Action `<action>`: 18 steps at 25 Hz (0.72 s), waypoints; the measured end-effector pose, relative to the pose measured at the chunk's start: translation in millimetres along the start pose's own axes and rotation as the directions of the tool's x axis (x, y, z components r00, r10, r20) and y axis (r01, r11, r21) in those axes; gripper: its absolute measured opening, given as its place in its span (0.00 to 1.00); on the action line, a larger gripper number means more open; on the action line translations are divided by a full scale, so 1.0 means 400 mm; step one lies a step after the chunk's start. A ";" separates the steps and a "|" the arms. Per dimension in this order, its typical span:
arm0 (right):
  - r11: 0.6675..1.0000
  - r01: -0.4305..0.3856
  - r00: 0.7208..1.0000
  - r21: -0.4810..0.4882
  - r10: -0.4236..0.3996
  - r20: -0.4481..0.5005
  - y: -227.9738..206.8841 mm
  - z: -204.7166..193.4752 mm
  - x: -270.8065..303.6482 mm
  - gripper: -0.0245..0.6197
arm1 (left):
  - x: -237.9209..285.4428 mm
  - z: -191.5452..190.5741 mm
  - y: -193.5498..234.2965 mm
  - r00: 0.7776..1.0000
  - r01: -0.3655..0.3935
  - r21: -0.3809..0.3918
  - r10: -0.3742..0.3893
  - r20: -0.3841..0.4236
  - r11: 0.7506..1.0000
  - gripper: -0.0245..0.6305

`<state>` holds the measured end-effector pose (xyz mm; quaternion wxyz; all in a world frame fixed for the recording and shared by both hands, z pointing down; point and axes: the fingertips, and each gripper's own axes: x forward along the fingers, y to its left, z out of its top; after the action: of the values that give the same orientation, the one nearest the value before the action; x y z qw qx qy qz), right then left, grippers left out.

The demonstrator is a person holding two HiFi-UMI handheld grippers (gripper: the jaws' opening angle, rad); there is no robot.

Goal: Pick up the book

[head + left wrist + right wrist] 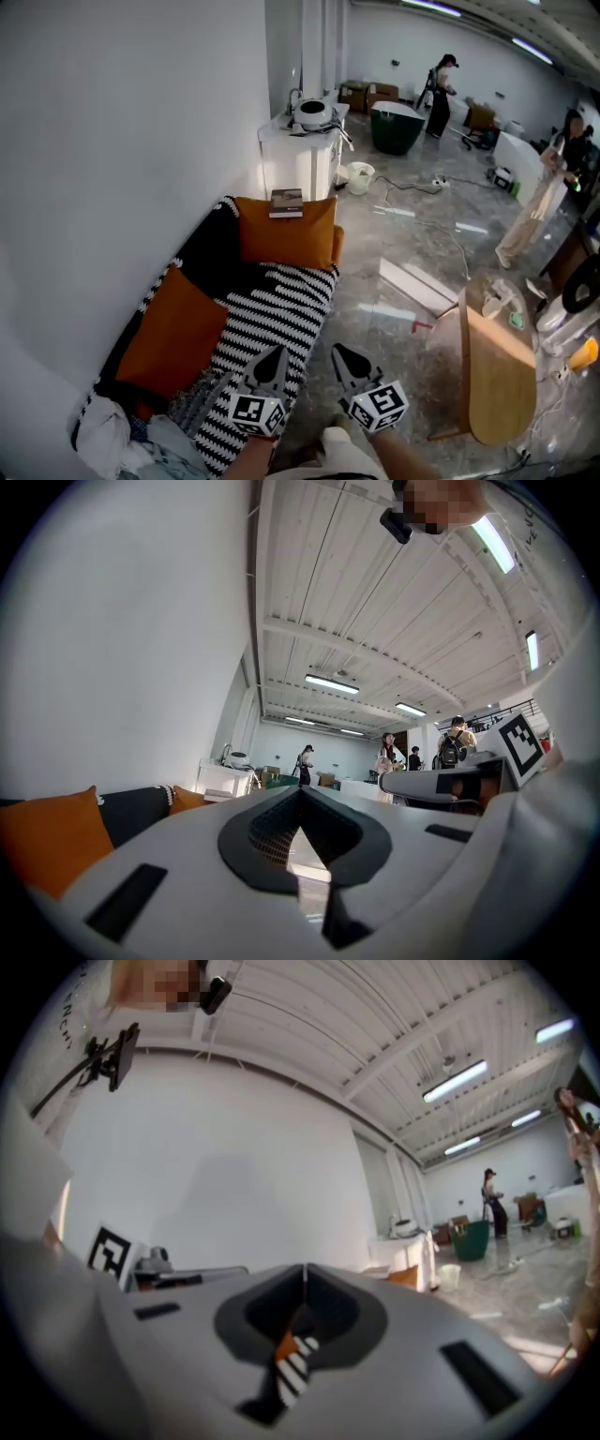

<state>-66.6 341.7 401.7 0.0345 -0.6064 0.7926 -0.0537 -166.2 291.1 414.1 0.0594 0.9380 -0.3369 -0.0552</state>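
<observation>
A small dark book (286, 202) lies flat on top of the far orange cushion (287, 234), at the far end of a sofa (272, 314) draped in black-and-white stripes. Both grippers are low in the head view, well short of the book and pointing level along the sofa's right edge. My left gripper (273, 354) hangs over the striped cover with its jaws together and nothing held. My right gripper (341, 354) is beside it over the floor, its tips also meeting. The left gripper view shows the left gripper (300, 789) shut and empty. The right gripper view shows the right gripper (305, 1267) likewise.
A second orange cushion (173, 337) leans on the near sofa back, with heaped clothes (122, 441) below it. Beyond the sofa stands a white cabinet (300, 155). A tipped round wooden table (497, 375) and a board (417, 286) lie on the floor at right. Two people (439, 94) stand far off.
</observation>
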 end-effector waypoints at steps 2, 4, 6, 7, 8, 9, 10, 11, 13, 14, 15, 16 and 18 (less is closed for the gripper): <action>1.000 -0.001 1.000 0.003 0.001 0.001 -0.019 -0.006 0.017 0.06 | 0.022 -0.005 0.010 1.000 -0.004 0.001 0.004 -0.002 1.000 0.07; 1.000 -0.008 1.000 0.004 0.008 -0.003 -0.039 -0.007 0.038 0.06 | 0.048 -0.008 0.019 1.000 -0.007 -0.001 0.007 -0.002 1.000 0.07; 1.000 -0.013 1.000 0.005 0.013 -0.005 -0.063 -0.004 0.061 0.06 | 0.080 -0.008 0.029 1.000 -0.009 -0.004 0.009 0.000 1.000 0.07; 1.000 -0.017 1.000 0.005 0.017 -0.004 -0.077 0.000 0.073 0.06 | 0.097 -0.008 0.033 1.000 -0.011 -0.005 0.011 0.001 1.000 0.07; 1.000 -0.021 1.000 0.004 0.021 -0.003 -0.092 0.004 0.086 0.06 | 0.114 -0.007 0.036 1.000 -0.013 -0.003 0.013 0.001 1.000 0.07; 1.000 -0.026 1.000 0.004 0.026 -0.003 -0.106 0.007 0.097 0.06 | 0.132 -0.007 0.040 1.000 -0.016 -0.001 0.016 0.001 1.000 0.07; 1.000 -0.030 1.000 0.003 0.030 -0.003 -0.120 0.009 0.108 0.06 | 0.149 -0.006 0.044 1.000 -0.020 0.001 0.020 0.002 1.000 0.07; 0.999 -0.032 0.999 0.003 0.032 -0.004 -0.136 0.011 0.118 0.06 | 0.168 -0.006 0.049 1.000 -0.025 0.001 0.025 0.004 1.000 0.07; 0.999 -0.035 0.999 0.002 0.035 -0.004 -0.171 0.014 0.139 0.06 | 0.209 -0.005 0.055 1.000 -0.030 -0.002 0.030 0.009 1.000 0.07; 0.999 -0.036 0.999 0.001 0.036 -0.005 -0.189 0.016 0.150 0.06 | 0.230 -0.007 0.056 1.000 -0.029 -0.002 0.029 0.009 1.000 0.07; 0.999 -0.039 0.999 0.001 0.039 -0.006 -0.207 0.017 0.160 0.06 | 0.250 -0.009 0.056 1.000 -0.028 -0.001 0.028 0.008 1.000 0.07; 0.999 -0.042 0.999 0.002 0.042 -0.007 -0.223 0.017 0.170 0.06 | 0.270 -0.012 0.056 1.000 -0.028 0.001 0.028 0.007 1.000 0.07; 0.999 -0.048 0.999 0.003 0.048 -0.010 -0.257 0.017 0.189 0.06 | 0.307 -0.016 0.058 0.999 -0.034 0.006 0.034 0.010 0.999 0.07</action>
<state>12.6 241.9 408.7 0.0325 -0.5867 0.8071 -0.0571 -85.7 195.7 415.9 0.0559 0.9321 -0.3531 -0.0579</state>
